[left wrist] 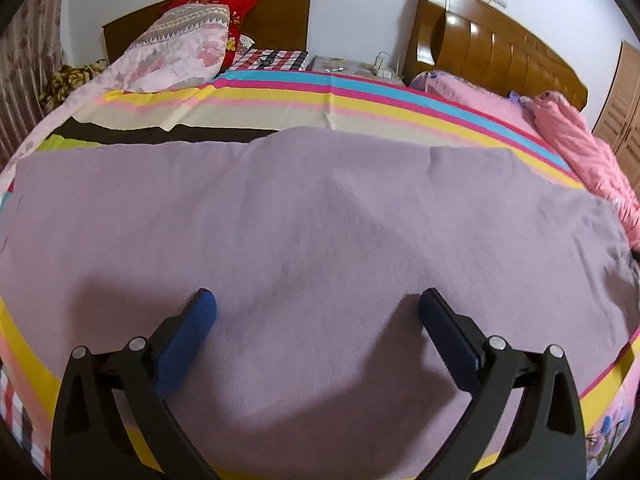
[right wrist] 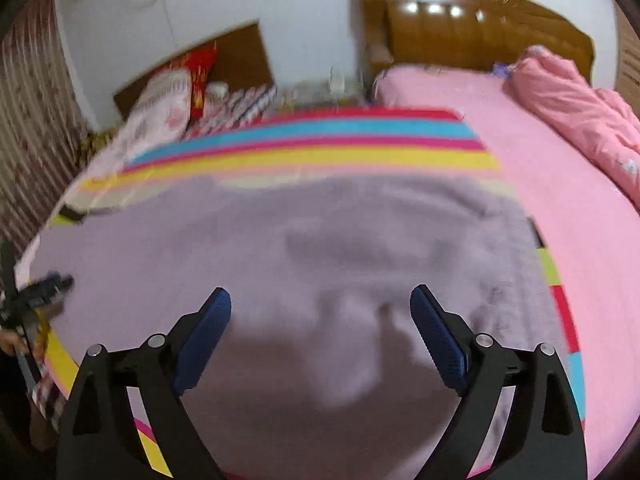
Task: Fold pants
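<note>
The lilac pants (left wrist: 304, 216) lie spread flat across the striped bed sheet and fill most of the left wrist view. They also show in the right wrist view (right wrist: 280, 248), with a raised fold near the front. My left gripper (left wrist: 318, 304) hovers open and empty just above the cloth near the bed's front edge. My right gripper (right wrist: 320, 304) is open and empty over the pants. The left gripper also shows at the far left of the right wrist view (right wrist: 44, 290).
A striped sheet (left wrist: 332, 100) covers the bed. A pink quilt (left wrist: 580, 148) lies at the right and a folded floral quilt (left wrist: 176, 52) at the back left. Wooden headboards (left wrist: 500, 44) stand against the wall. A curtain (left wrist: 24, 64) hangs at the left.
</note>
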Demonstrator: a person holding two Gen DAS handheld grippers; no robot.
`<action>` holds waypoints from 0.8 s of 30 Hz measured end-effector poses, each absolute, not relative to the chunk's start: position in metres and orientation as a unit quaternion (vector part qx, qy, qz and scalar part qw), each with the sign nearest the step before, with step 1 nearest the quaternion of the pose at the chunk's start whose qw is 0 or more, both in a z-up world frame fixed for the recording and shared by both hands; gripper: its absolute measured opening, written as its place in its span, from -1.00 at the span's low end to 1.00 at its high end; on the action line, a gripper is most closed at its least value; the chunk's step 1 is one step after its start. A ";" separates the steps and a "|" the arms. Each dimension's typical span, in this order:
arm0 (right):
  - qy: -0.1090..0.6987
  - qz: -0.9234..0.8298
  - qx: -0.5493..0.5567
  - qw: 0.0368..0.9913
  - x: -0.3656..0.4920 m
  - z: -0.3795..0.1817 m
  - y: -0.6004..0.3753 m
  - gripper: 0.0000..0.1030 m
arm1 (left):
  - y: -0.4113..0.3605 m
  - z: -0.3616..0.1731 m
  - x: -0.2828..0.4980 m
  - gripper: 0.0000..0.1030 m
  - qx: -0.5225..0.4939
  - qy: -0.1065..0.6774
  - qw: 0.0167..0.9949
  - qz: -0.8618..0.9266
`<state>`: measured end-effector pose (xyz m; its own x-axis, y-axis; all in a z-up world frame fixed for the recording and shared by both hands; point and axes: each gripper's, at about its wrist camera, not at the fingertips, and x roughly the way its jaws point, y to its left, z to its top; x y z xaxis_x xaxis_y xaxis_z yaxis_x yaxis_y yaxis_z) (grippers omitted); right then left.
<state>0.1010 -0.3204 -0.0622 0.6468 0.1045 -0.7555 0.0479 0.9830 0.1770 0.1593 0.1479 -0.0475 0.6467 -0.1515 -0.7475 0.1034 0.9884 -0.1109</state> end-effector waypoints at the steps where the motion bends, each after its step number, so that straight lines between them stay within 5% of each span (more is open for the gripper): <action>1: 0.439 0.006 0.098 0.893 0.102 -0.074 -0.325 0.70 | 0.151 -0.047 0.158 0.96 -0.037 0.411 0.908 -0.074; 11: 0.376 0.036 0.096 0.921 0.115 -0.023 -0.274 0.71 | 0.199 -0.043 0.147 0.96 -0.214 0.353 0.898 -0.154; 24: 0.356 0.516 -0.132 0.768 0.281 0.009 0.136 0.61 | 0.384 -0.041 0.078 0.96 -0.396 0.241 0.886 0.012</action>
